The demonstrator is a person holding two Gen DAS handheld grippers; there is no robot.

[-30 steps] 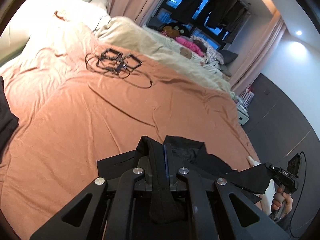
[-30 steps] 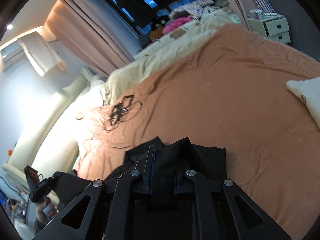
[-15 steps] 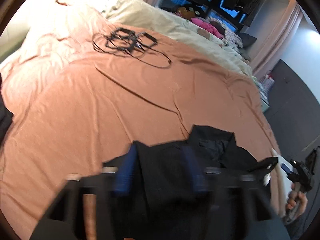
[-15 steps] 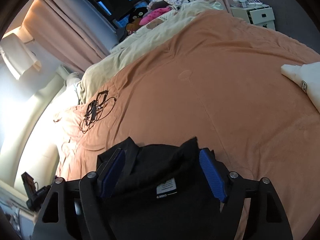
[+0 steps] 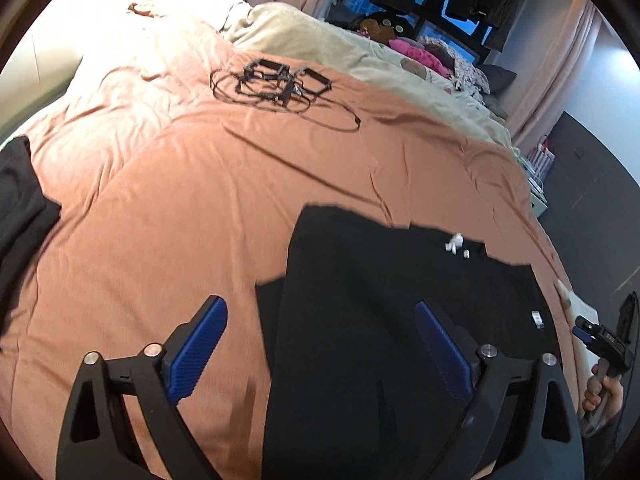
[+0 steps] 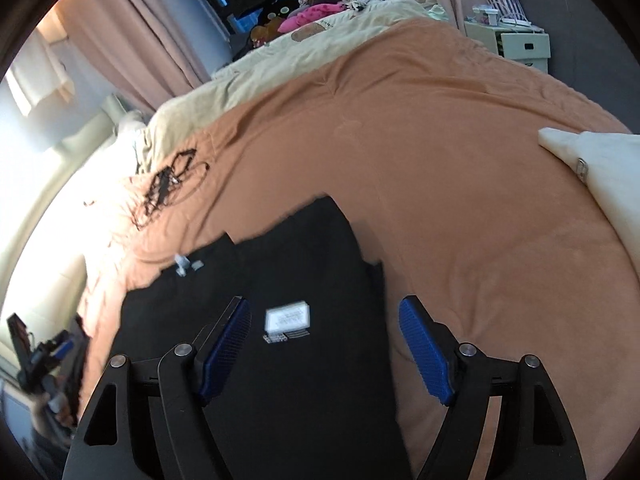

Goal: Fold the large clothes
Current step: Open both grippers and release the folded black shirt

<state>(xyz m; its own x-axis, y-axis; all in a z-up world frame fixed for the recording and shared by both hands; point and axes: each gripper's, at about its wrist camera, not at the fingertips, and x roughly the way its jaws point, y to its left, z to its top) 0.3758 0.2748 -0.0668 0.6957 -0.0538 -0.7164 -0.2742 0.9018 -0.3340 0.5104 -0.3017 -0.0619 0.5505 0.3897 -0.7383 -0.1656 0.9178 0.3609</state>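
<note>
A black garment [image 5: 380, 280] lies spread flat on the orange bedspread [image 5: 180, 200], white tags near its far edge. My left gripper [image 5: 320, 306] hovers over its left side. Its jaws are opening, and the blue pads [image 5: 200, 344] press on nothing. In the right wrist view the same garment [image 6: 312, 256] shows a white label [image 6: 288, 318]. My right gripper [image 6: 325, 304] stands open above that label and holds no cloth. Each gripper also shows at the other view's edge, held in a hand [image 5: 600, 392].
A tangle of black cables [image 5: 276, 84] lies far up the bed. Another dark cloth [image 5: 20, 208] sits at the left edge. A cream folded item [image 6: 600, 168] rests on the right. A beige duvet [image 5: 320, 48] and a nightstand [image 6: 520, 44] lie beyond.
Both grippers were shut on the raised black garment. They have opened and sunk toward the bed, and the garment has dropped flat onto the bedspread.
</note>
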